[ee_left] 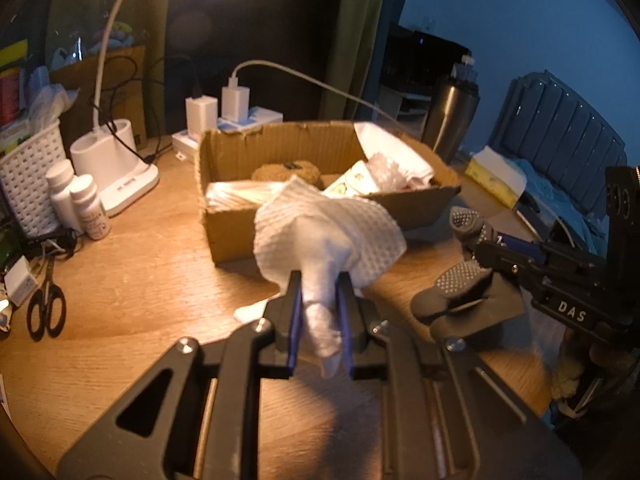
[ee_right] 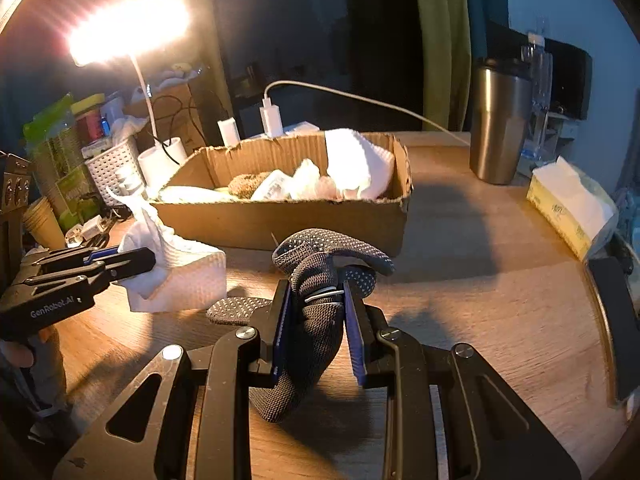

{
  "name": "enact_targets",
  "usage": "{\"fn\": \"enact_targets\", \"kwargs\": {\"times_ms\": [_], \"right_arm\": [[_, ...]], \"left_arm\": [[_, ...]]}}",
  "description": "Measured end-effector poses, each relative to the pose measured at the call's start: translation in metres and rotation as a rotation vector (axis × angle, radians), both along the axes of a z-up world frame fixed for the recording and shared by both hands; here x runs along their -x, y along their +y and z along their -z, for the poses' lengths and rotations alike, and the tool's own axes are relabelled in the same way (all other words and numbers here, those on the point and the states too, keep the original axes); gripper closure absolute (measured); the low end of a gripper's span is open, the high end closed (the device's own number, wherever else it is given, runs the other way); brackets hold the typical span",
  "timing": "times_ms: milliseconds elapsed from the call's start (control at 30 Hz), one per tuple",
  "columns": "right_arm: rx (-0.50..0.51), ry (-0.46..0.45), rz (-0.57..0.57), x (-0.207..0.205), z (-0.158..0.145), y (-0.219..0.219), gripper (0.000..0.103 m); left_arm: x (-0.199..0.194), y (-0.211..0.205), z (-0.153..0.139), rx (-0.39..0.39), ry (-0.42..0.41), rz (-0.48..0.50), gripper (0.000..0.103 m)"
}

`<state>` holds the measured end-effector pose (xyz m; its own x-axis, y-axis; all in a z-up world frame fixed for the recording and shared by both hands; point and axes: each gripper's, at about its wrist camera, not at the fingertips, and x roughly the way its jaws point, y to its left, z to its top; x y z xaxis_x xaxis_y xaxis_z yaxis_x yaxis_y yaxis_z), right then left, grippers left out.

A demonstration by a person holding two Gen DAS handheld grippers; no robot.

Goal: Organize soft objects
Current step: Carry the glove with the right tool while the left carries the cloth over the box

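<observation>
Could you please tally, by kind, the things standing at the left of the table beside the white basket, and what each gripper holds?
White bottles: 2
Black scissors: 1
White cloth, in left gripper: 1
Grey sock, in right gripper: 1
Total: 5

A bedroom corner at home, lit by a desk lamp (ee_left: pixel 116 160): a bed with a padded headboard (ee_left: pixel 568 120) stands beside the wooden worktop (ee_left: pixel 140 280), which carries phone chargers (ee_left: pixel 236 100), a tissue box (ee_right: pixel 568 204), pill bottles (ee_left: pixel 76 200), scissors (ee_left: pixel 46 308) and a steel tumbler (ee_right: pixel 500 120).
</observation>
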<state>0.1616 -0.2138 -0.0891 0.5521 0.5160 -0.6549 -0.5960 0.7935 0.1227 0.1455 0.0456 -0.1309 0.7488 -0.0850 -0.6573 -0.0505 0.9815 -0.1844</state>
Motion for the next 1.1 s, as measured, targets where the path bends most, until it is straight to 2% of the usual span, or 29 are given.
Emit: {"fn": "enact_targets", "kwargs": {"times_ms": [500,1100], "right_arm": [[-0.015,-0.103,-0.003,0.014,-0.049,-0.001,0.076],[-0.039,-0.219,-0.010,0.016,-0.099,0.010,0.076]], "left_arm": [[0.015,-0.002,-0.052,-0.012,-0.143,0.004,0.087],[0.015,-0.001,-0.098,-0.037,-0.273,0.017,0.087]]}}
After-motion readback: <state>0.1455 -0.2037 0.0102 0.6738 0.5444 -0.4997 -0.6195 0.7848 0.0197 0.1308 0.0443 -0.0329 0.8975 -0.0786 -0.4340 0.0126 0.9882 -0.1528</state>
